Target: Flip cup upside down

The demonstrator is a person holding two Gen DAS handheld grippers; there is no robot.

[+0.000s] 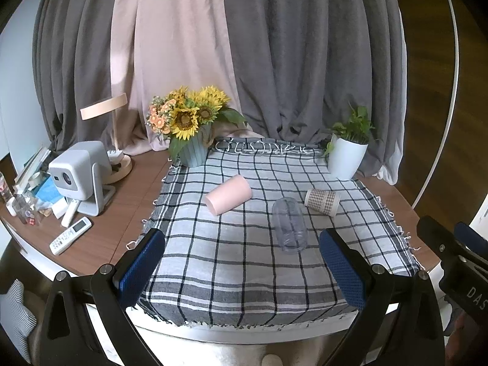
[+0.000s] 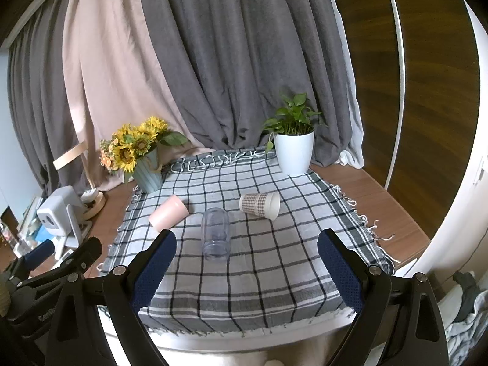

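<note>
Grey curtains hang behind the checked tablecloth point(image 1: 244, 274), where the pink cup point(image 1: 228, 194), clear cup point(image 1: 289, 225) and paper cup point(image 2: 260, 205) all lie sideways; I hold left gripper point(image 1: 241, 270) and right gripper point(image 2: 247, 270) apart, empty, ready to approach

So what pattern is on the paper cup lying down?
The paper cup has a brown and white check pattern with a plain white rim. The right wrist view shows it best.

two wrist views from the near edge, both facing the curtain

each looks forward and slightly down across the checked cloth point(image 1: 244, 259), set back from it; the left sits further left, the right further right. both share the cloth, sunflower pot point(image 2: 149, 177) and white planter point(image 1: 346, 158).
</note>
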